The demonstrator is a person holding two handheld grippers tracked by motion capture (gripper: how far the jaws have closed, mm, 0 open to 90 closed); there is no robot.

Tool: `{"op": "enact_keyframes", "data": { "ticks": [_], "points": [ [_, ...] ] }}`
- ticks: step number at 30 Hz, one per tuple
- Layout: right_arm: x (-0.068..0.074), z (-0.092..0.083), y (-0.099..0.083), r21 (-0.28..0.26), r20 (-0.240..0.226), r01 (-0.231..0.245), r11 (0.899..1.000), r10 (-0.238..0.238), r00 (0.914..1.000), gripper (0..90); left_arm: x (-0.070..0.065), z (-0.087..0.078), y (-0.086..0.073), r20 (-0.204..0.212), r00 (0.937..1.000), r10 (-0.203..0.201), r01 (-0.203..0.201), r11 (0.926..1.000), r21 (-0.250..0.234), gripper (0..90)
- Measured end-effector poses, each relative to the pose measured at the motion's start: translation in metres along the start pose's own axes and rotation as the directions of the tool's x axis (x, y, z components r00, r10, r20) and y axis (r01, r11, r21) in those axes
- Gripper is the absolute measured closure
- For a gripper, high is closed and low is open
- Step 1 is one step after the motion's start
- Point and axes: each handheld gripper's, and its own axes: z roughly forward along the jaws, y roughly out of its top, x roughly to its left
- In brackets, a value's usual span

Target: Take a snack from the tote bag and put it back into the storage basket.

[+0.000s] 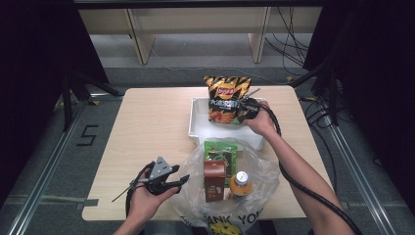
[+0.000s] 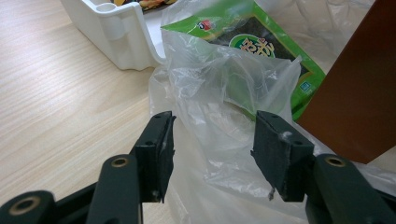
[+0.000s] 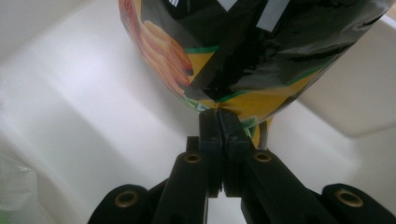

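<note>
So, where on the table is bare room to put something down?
The widest bare patch of the table lies left of the white bin, running down to the left gripper. A narrow strip runs right of the bin. It is crowded in front, where the plastic bag holds groceries.

Left gripper: black two-jaw unit with a grey three-cornered plate on top, carried in the left hand. Forearm enters from the bottom edge. Jaws point level, toward the right hand's side, and stand wide apart; the pads press on nothing.

Right gripper: black two-jaw unit in the right hand, forearm extended forward, cable trailing along it. Jaws are closed pad against pad, pinching a thin edge at their tips.
</note>
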Motion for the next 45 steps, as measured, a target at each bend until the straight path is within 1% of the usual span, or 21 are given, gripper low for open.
{"op": "enact_keyframes", "data": {
  "ticks": [2,3,7,12,13,16,18,20,21,22,24,25,28,31,32,34,37,40,41,42,45],
  "points": [
    [0.001,-0.004,0.0,-0.003,-0.006,-0.011,1.0,0.011,0.9999,87.1,0.001,0.0,0.001,0.007,1.0,0.007,-0.007,1.0,-0.002,47.3],
    [0.002,-0.007,0.0,-0.015,-0.008,-0.009,1.0,0.009,0.9999,85.8,0.0,0.0,0.0,0.007,0.9997,-0.022,0.022,0.9998,-0.006,47.2],
    [0.009,-0.036,-0.001,-0.058,-0.025,0.004,0.998,-0.006,0.9997,81.1,0.001,-0.001,0.001,0.002,1.0,-0.01,0.01,0.9999,-0.003,47.2],
    [0.022,-0.074,-0.007,-0.137,-0.076,0.024,0.99,-0.034,0.9965,77.6,0.001,-0.002,0.001,-0.009,0.9997,-0.022,0.022,0.9996,-0.016,47.5],
    [0.024,-0.082,-0.008,-0.122,-0.093,0.042,0.992,-0.054,0.9942,77.1,0.002,-0.003,0.001,-0.012,0.9997,-0.021,0.021,0.9997,-0.016,47.5],
    [0.033,-0.096,-0.014,-0.143,-0.13,0.024,0.989,-0.043,0.9906,75.7,0.002,-0.003,0.002,-0.018,0.9996,-0.023,0.022,0.9996,-0.015,47.5],
    [0.039,-0.103,-0.016,-0.156,-0.205,0.028,0.987,-0.06,0.9769,75.4,0.003,-0.004,0.002,-0.014,0.9998,-0.011,0.011,0.9999,-0.007,47.5],
    [0.047,-0.106,-0.017,-0.175,-0.23,0.022,0.984,-0.063,0.9712,75.1,0.003,-0.004,0.003,-0.015,0.9999,-0.002,0.002,1.0,-0.005,47.5],
    [0.051,-0.107,-0.017,-0.186,-0.239,0.047,0.981,-0.092,0.9666,75.0,0.001,-0.002,0.002,-0.012,0.9995,-0.03,0.03,0.9993,-0.022,47.5],
    [0.054,-0.108,-0.018,-0.183,-0.251,0.065,0.981,-0.111,0.9617,74.9,0.001,-0.002,0.002,-0.009,0.9996,-0.028,0.028,0.9994,-0.018,47.5],
    [0.065,-0.11,-0.019,-0.155,-0.311,0.076,0.985,-0.122,0.9425,74.6,-0.001,-0.001,0.003,-0.004,0.9994,-0.035,0.035,0.9992,-0.018,47.6],
    [0.068,-0.108,-0.019,-0.174,-0.313,0.088,0.981,-0.14,0.9394,74.6,-0.002,-0.002,0.003,-0.003,0.9994,-0.034,0.034,0.9991,-0.023,47.6],
    [0.08,-0.11,-0.022,-0.114,-0.35,0.15,0.982,-0.181,0.9192,74.9,-0.002,-0.002,0.005,-0.003,0.9999,-0.016,0.016,0.9996,-0.022,47.7],
    [0.086,-0.106,-0.027,-0.084,-0.351,0.204,0.975,-0.221,0.9099,74.8,-0.004,-0.002,0.006,-0.004,0.9995,-0.032,0.031,0.9991,-0.029,47.9],
    [0.086,-0.103,-0.029,-0.08,-0.359,0.232,0.969,-0.245,0.9006,74.5,-0.003,-0.002,0.007,-0.005,0.9999,-0.01,0.01,0.9998,-0.016,47.9],
    [0.089,-0.1,-0.034,-0.029,-0.377,0.222,0.975,-0.216,0.9004,73.7,-0.004,0.0,0.011,0.005,0.9999,-0.009,0.009,0.9991,-0.042,48.0],
    [0.087,-0.087,-0.042,0.014,-0.396,0.237,0.971,-0.213,0.8933,72.2,-0.006,0.0,0.018,0.01,0.9999,-0.009,0.009,0.9984,-0.055,48.1],
    [0.082,-0.077,-0.048,0.058,-0.381,0.243,0.968,-0.204,0.902,70.2,-0.007,0.004,0.022,0.026,0.9996,-0.011,0.013,0.998,-0.062,48.2],
    [0.082,-0.075,-0.051,0.097,-0.361,0.23,0.968,-0.181,0.9147,69.0,-0.008,0.006,0.023,0.026,0.9996,-0.011,0.012,0.9985,-0.054,48.2],
    [0.08,-0.071,-0.052,0.103,-0.345,0.234,0.967,-0.186,0.9199,68.0,-0.008,0.009,0.023,0.031,0.9995,-0.004,0.005,0.9987,-0.05,48.2],
    [0.076,-0.065,-0.056,0.127,-0.334,0.231,0.965,-0.178,0.9255,66.1,-0.009,0.015,0.025,0.034,0.9994,0.001,0.0,0.9996,-0.028,48.0]
  ]
}}
